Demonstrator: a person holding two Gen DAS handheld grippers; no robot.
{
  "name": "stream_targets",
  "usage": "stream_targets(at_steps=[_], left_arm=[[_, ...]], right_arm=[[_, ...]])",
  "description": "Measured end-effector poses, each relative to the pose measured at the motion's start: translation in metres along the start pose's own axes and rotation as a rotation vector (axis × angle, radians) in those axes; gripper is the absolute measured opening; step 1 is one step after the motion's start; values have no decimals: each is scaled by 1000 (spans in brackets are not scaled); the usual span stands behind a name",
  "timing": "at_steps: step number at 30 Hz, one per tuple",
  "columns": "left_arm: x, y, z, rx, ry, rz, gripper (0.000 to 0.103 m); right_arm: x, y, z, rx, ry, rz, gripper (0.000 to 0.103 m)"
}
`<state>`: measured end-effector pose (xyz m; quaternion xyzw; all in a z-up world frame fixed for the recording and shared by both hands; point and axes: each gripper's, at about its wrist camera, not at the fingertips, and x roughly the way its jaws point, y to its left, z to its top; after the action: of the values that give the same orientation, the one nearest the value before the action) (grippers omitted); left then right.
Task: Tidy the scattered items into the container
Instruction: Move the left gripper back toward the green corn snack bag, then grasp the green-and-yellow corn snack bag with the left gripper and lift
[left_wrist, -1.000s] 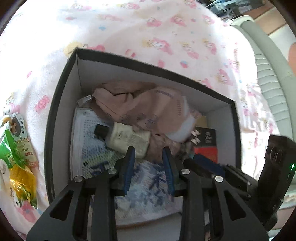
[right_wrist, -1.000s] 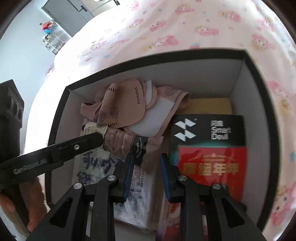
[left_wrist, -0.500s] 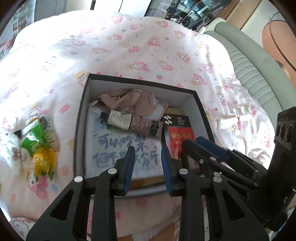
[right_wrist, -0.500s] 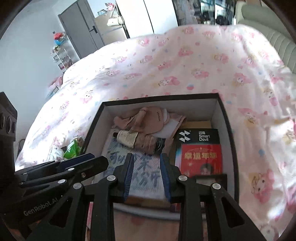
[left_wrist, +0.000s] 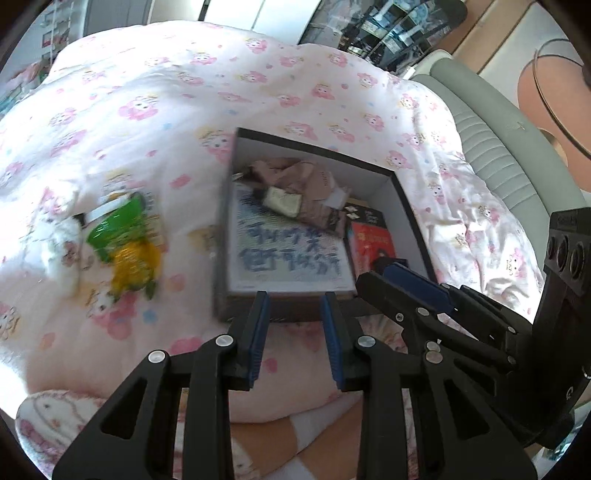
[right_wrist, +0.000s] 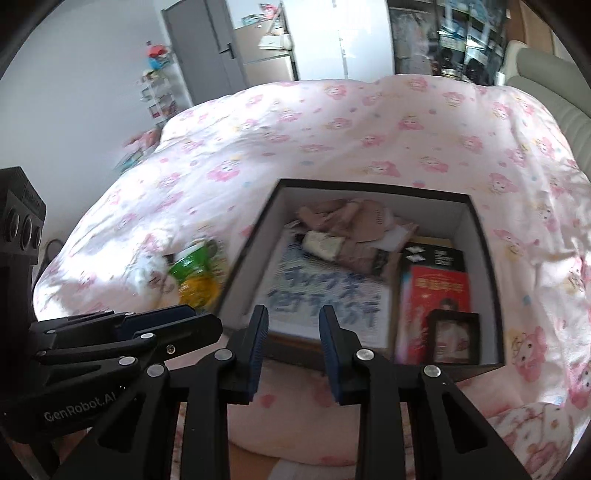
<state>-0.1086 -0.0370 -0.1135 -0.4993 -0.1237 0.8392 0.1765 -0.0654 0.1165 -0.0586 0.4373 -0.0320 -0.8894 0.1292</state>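
Tongs, left wrist view: left tongs (left_wrist: 295, 314) hang over the near edge of the box (left_wrist: 408, 206), blue pads parted with a clear gap and nothing between them; right tongs (left_wrist: 402, 280) reach in from the right, over the box's near right corner, nothing seen in them
Box, left wrist view: black outside, white inside, set on the bed (left_wrist: 184, 92); holds a blue-lettered packet (left_wrist: 288, 254) flat along the left, a pale bottle (left_wrist: 284, 197) lying on it, a crumpled pink cloth (left_wrist: 303, 177) at the far end, and a red and black carton (left_wrist: 369, 236) on the right
Scattered items, left wrist view: green and yellow snack bag (left_wrist: 125, 236) lies on the bed well left of the box (blurred); something white (left_wrist: 61, 243) just beside it, too blurred to name
Tongs, right wrist view: right tongs (right_wrist: 293, 332) parted and empty above the box's (right_wrist: 476, 240) near wall; left tongs (right_wrist: 177, 319) come in from the left, side-on, so their gap cannot be judged from here
Box, right wrist view: same contents, plus a small dark frame (right_wrist: 454, 339) in the near right corner, on the red carton (right_wrist: 439, 291)
Outside the box, right wrist view: snack bag (right_wrist: 194, 273) on the bed (right_wrist: 332, 125), near the box's left wall; not touching it
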Motion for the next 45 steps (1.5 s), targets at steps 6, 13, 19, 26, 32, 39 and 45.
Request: stream_targets(at_steps=[6,13,19,26,32,39,45], left_arm=[[-19,53,-11,-107,-36,28,28],[-10,129,-17,-302,-28,121,29],[24,185,-19,-467,36,163,29],[31,234,-9,-611,2,122,29],[40,253,-5,-669,-69,189,29],[60,252,-19,-659,-48,137,29],[72,259,-17,-709,-38,66,31]], right_arm=[[18,45,1,-69,18,61,25],[69,93,11,-139,78,140,25],[114,114,18,-155,154,160,25],[156,142,40,-187,174,162,25],[200,143,43,-103,261,181,25],[217,145,38,-141,323,173,27],[227,138,32,-180,359,125,28]])
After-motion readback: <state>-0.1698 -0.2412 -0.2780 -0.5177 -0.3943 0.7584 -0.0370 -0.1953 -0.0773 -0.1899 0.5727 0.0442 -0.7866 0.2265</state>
